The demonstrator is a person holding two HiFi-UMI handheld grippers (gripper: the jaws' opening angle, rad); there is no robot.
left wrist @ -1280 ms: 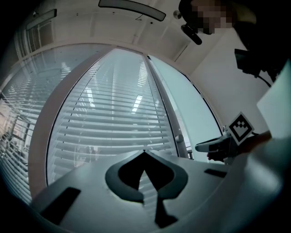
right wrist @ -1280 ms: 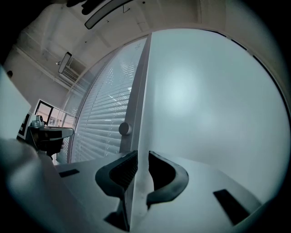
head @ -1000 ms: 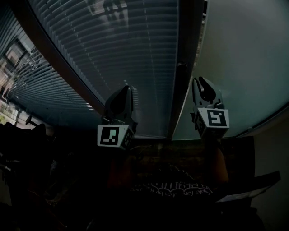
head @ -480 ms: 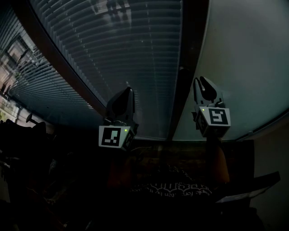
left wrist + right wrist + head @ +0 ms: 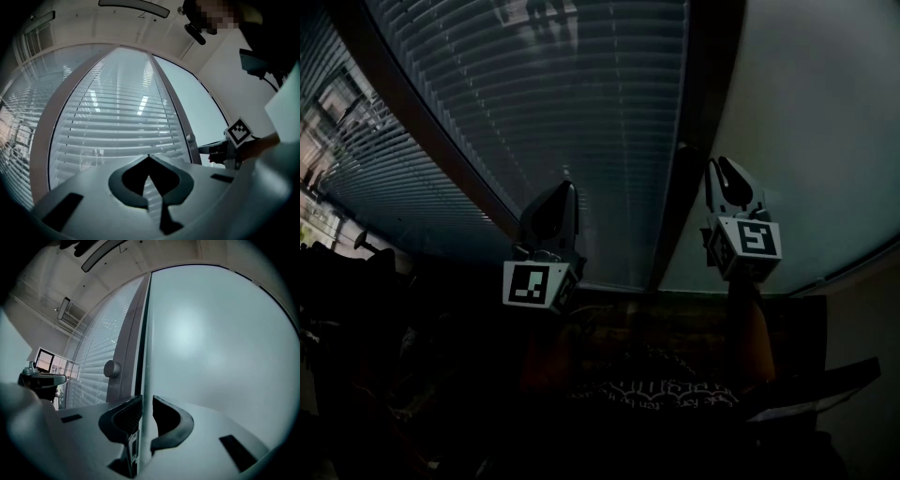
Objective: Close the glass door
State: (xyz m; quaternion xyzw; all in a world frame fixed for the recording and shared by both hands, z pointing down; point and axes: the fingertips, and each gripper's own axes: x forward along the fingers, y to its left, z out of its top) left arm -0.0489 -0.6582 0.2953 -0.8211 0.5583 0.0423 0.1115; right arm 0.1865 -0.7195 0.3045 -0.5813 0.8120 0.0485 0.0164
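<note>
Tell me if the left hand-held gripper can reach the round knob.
Probably yes: the left hand-held gripper is shut and empty, and nothing stands between it and the round knob to its right.

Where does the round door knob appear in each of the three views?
Head view: the knob, a faint bump on the dark frame, right of centre, upper half.
Left gripper view: right of centre, on the frame.
Right gripper view: left of centre, on the frame.
Shared landmark: slatted blinds on its left, glass door on its right.
</note>
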